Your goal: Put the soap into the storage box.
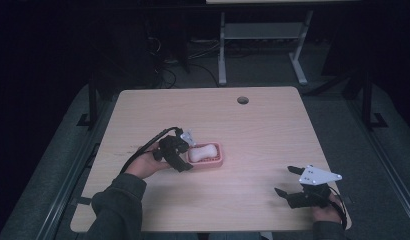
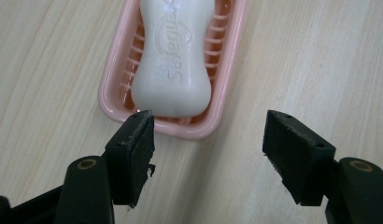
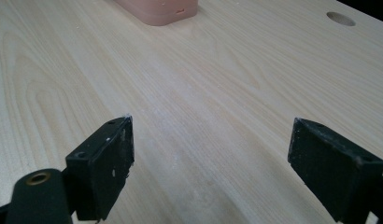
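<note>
Wooden table [image 1: 253,130] with a round hole [image 1: 243,100] at its far edge. Left of centre sits a pink soap dish [image 1: 216,161] holding 1 white soap bar [image 1: 202,152]. The left gripper [image 1: 185,150], jaws apart and empty, hovers at the dish's end. The right gripper [image 1: 285,181], jaws wide apart, rests near the table's front right.

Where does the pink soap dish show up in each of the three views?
High view: the pink soap dish sits left of the table's centre, beside the left tongs.
Left gripper view: top centre, holding the white soap bar.
Right gripper view: one corner at the top edge.
Shared landmark: the light wooden table.
</note>
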Tool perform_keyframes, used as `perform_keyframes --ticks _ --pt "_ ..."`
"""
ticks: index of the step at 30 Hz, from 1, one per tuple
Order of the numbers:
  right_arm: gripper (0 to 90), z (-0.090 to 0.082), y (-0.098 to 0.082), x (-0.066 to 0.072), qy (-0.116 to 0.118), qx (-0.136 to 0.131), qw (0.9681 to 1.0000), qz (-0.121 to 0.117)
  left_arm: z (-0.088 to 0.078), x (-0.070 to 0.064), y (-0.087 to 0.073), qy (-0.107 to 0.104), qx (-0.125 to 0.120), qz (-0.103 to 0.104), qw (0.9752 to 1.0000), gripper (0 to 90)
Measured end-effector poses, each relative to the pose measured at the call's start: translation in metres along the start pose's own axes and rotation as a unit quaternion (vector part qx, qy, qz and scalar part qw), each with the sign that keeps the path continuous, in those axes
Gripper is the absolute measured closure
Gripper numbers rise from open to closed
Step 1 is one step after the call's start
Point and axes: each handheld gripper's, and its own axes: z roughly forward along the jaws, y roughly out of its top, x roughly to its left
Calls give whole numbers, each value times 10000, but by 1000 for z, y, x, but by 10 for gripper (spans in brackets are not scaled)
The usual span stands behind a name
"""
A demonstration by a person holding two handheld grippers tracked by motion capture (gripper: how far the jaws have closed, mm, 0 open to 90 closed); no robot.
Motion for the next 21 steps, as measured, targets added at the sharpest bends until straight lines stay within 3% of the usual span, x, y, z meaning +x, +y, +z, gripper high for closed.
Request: perform_keyframes --ticks 21 --pt "137 1 0 0 -45 82 10000 16 -9 -13 -23 28 -145 -68 9999 324"
